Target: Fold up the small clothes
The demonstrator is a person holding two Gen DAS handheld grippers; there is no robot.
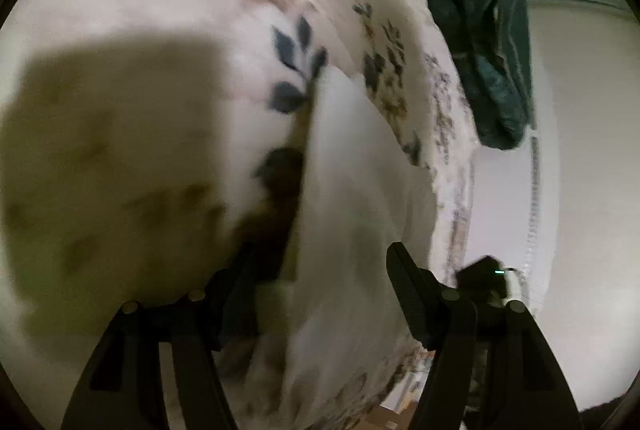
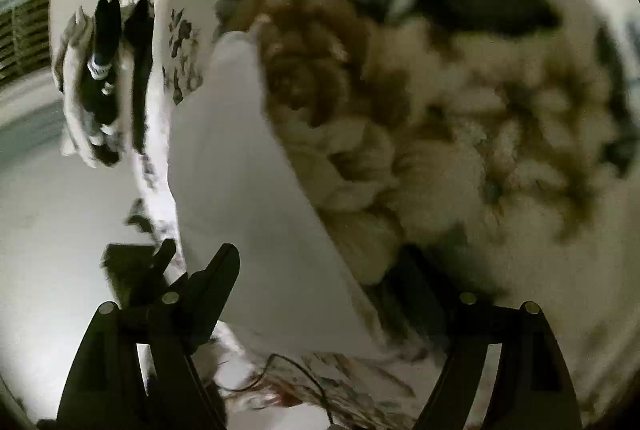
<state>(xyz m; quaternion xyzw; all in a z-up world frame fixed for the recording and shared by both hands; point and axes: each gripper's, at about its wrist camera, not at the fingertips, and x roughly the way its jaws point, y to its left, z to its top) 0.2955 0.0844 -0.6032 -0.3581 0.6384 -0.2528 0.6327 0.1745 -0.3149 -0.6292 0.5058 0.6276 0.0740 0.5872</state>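
A small white garment (image 1: 352, 197) lies flat on a fluffy floral blanket (image 1: 168, 9). In the left wrist view my left gripper (image 1: 320, 274) hovers over the garment's near end, open, with the cloth below and between its fingers but not pinched. The right wrist view shows the same white garment (image 2: 248, 189) running away from my right gripper (image 2: 320, 270), which is open wide over the garment's near edge. Both views are blurred. My right gripper (image 1: 480, 272) also shows as a dark shape beside the left one.
A heap of other clothes lies at the blanket's far edge: a teal piece (image 1: 496, 61), black and white socks (image 2: 102, 65). The blanket (image 2: 500, 117) carries brown and blue flower prints. Pale floor (image 1: 584, 169) lies beyond the edge. A thin dark cable (image 2: 304, 370) runs below.
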